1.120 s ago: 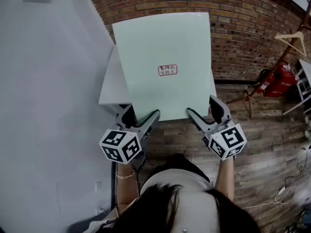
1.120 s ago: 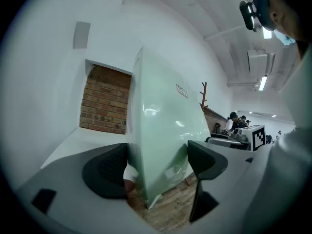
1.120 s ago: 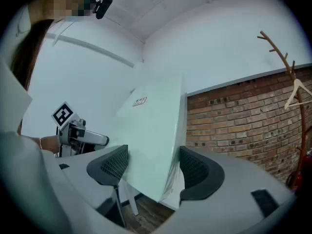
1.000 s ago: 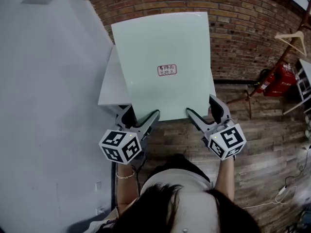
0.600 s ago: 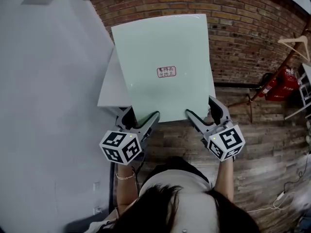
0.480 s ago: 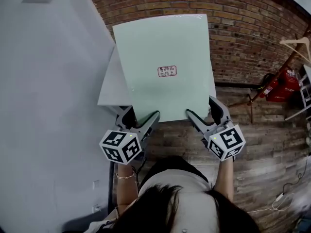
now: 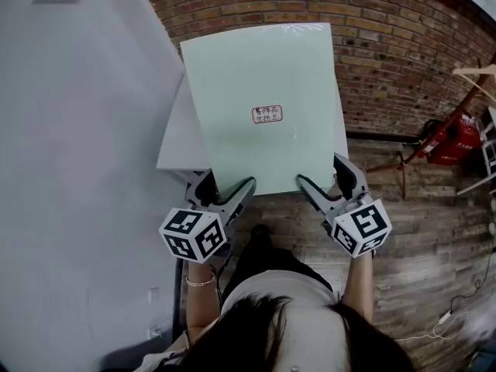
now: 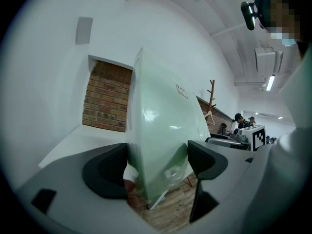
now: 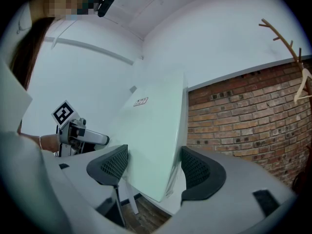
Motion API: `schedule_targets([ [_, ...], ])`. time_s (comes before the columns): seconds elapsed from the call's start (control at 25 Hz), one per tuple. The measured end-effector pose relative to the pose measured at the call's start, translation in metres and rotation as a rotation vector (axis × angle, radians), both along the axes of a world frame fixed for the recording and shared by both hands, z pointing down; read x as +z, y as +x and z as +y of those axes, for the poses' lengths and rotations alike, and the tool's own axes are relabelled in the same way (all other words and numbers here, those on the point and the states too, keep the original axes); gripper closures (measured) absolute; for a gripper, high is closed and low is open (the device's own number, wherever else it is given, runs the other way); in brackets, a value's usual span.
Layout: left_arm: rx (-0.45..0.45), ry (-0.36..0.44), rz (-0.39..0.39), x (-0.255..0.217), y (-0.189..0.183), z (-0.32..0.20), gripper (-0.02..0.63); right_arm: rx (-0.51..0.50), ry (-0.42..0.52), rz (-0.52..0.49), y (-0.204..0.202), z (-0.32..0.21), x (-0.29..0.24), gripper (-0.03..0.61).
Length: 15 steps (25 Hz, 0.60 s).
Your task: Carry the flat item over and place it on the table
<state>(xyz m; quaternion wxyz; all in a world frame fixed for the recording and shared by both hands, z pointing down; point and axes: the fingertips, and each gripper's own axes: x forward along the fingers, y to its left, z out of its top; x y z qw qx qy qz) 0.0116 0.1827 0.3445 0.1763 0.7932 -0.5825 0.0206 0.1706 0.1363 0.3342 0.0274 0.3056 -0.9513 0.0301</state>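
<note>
A large pale green flat board [image 7: 263, 76] with a small red-printed label [image 7: 266, 114] is held up in front of me by its near edge. My left gripper [image 7: 225, 186] is shut on the board's near left corner, my right gripper [image 7: 322, 178] on its near right corner. In the left gripper view the board [image 8: 161, 140] stands on edge between the dark pads of the left gripper [image 8: 158, 167]. The right gripper view shows the board [image 9: 156, 135] pinched by the right gripper [image 9: 153, 165]. A white table [image 7: 174, 142] lies beneath the board, mostly hidden by it.
A brick wall [image 7: 387, 45] rises behind the table and a white wall [image 7: 77, 130] runs along the left. The floor [image 7: 434, 231] is wood planks. A red fire extinguisher [image 7: 446, 142], a wooden coat stand [image 7: 473, 76] and a cable [image 7: 457, 304] are at the right.
The board stays in both grippers at the same spot. The surroundings have slid slightly to the right in the head view, and a dark shoe now shows below the board.
</note>
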Motion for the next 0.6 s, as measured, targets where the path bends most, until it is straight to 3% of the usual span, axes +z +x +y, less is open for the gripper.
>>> schedule_targets([
  [0.36, 0.009, -0.005, 0.009, 0.003, -0.025, -0.027, 0.225, 0.010, -0.007, 0.001, -0.024, -0.025, 0.002, 0.229],
  [0.6, 0.037, -0.022, 0.020, 0.013, -0.062, -0.063, 0.225, 0.037, -0.012, 0.016, -0.060, -0.057, 0.011, 0.229],
])
